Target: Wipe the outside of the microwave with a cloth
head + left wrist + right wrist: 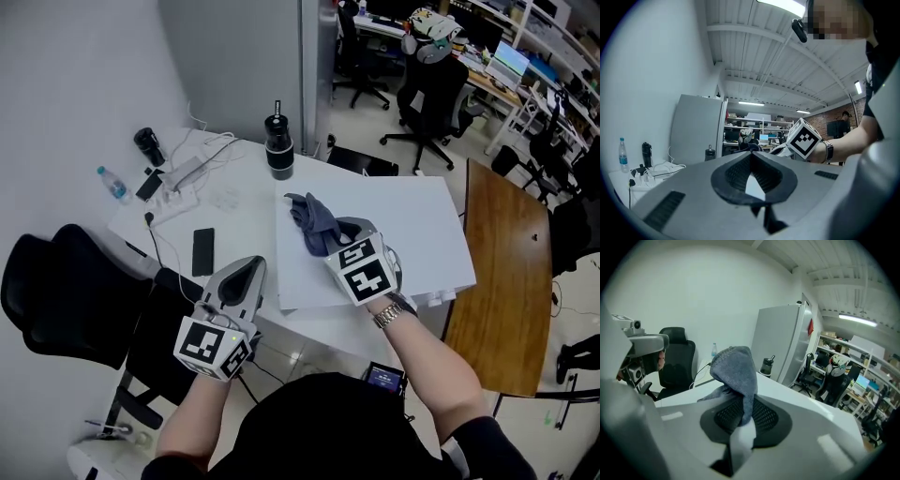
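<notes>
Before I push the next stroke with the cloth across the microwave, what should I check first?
1. Cloth held by the right gripper: ok, the jaws are closed on it.
2. Cloth on the surface: ok, it appears to lie on the white top of the microwave.
3. Left gripper out of the way: ok, it is off the microwave's front-left edge, jaws together and empty.
4. Top free of obstacles: ok, only the cloth is on it. The black bottle stands on the table beyond the back-left corner.
5. Front and side panels: cannot tell, no view shows them.
</notes>
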`<state>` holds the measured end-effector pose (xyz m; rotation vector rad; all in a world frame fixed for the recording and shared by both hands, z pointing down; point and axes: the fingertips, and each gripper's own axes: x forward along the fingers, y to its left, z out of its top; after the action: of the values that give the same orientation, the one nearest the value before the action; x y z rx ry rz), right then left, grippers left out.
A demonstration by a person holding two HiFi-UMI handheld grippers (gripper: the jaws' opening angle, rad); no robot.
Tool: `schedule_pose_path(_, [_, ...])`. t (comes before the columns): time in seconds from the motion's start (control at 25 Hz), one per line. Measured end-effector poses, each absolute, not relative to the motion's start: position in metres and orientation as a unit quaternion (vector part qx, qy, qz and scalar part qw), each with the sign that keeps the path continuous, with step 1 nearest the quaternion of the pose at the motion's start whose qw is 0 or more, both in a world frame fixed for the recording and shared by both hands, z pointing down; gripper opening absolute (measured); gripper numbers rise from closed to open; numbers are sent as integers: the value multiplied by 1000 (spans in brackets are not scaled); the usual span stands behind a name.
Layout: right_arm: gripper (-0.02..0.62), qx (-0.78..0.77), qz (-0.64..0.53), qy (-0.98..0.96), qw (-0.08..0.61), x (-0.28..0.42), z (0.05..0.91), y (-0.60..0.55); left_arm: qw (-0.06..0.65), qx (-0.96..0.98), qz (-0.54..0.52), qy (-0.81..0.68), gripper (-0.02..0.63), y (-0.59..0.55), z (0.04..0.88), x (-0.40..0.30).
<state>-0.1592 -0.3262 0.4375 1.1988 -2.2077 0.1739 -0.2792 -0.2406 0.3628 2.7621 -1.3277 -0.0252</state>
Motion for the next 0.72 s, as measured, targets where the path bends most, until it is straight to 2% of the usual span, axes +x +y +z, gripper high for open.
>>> schedule_pose_path(0.72, [44, 495, 79, -809, 308, -44, 436, -318, 28, 906, -4, -423, 6, -233, 346, -211])
